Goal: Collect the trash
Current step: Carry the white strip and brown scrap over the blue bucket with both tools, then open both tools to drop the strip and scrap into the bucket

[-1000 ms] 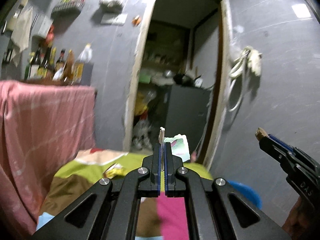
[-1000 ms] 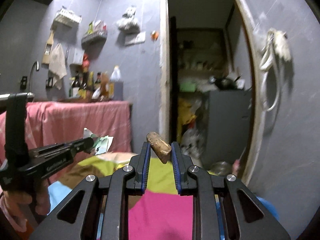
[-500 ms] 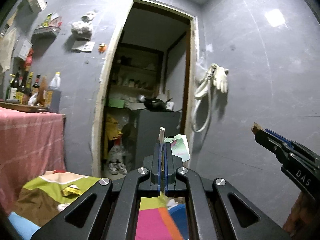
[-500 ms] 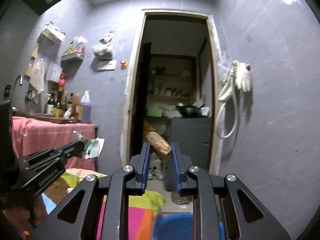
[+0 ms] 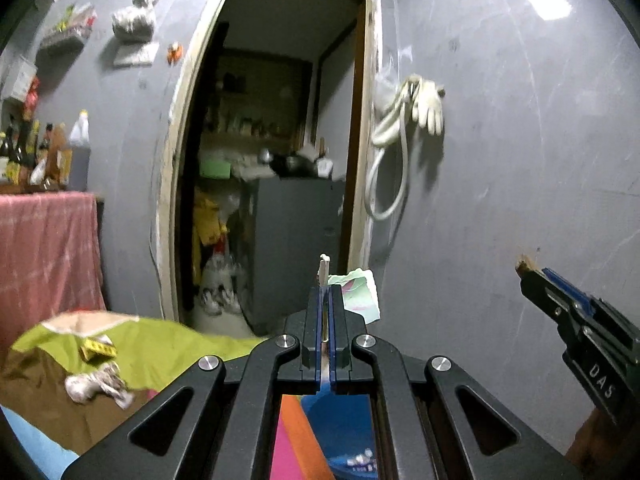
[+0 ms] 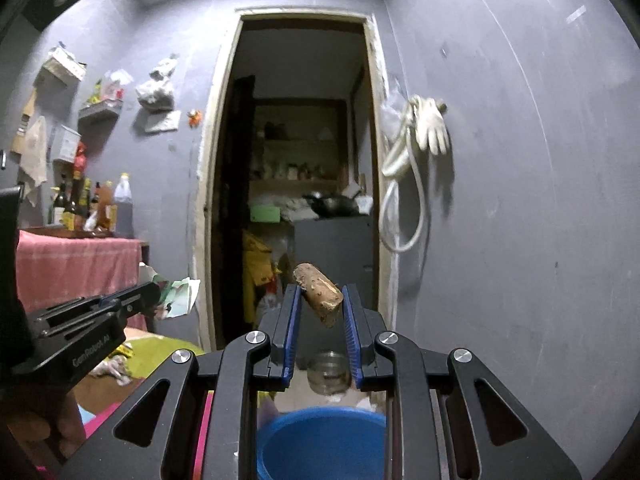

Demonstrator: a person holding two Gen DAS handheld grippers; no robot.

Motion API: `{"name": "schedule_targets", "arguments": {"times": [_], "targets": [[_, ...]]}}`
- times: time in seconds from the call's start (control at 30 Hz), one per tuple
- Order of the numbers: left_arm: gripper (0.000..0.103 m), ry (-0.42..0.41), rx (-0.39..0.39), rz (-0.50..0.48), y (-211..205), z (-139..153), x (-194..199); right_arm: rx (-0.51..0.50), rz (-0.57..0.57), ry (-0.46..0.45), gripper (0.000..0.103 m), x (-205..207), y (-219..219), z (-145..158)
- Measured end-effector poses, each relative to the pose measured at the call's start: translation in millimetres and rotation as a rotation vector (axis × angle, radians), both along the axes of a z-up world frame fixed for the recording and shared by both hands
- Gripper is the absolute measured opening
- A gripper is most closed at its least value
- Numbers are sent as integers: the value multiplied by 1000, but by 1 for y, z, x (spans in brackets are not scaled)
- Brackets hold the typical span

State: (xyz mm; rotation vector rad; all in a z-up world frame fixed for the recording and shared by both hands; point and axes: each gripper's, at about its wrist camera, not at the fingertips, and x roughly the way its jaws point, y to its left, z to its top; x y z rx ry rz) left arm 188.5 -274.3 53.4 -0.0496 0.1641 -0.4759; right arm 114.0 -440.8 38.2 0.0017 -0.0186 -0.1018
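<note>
My left gripper is shut on a thin green-and-white paper wrapper, and a pale stick pokes up from the same grip. Just below it lies the blue bucket, with small white scraps inside. My right gripper is shut on a brown cork-like chunk and hangs over the blue bucket. Each gripper shows in the other's view: the right gripper at the right edge, the left gripper at the left with the wrapper.
A yellow wrapper and a crumpled paper wad lie on the multicoloured cloth at the left. A glass jar stands beyond the bucket. Ahead are an open doorway, a pink-draped counter with bottles, and a hose with a glove on the grey wall.
Both grippers have swung right, away from the cloth and toward the doorway wall. The blue bucket has come into view beneath them. Both grips are unchanged.
</note>
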Motion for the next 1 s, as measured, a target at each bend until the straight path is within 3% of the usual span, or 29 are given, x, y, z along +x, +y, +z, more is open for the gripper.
{"name": "schedule_targets", "arguments": {"times": [0.23, 0.47, 1.0], "targets": [[1, 165, 48, -21, -20, -35, 36, 81, -12, 127, 19, 23, -27, -41], [1, 267, 93, -44, -35, -61, 57, 156, 4, 254, 19, 45, -42, -75], [3, 516, 108, -107, -46, -100, 99, 209, 33, 407, 20, 76, -57, -103]]}}
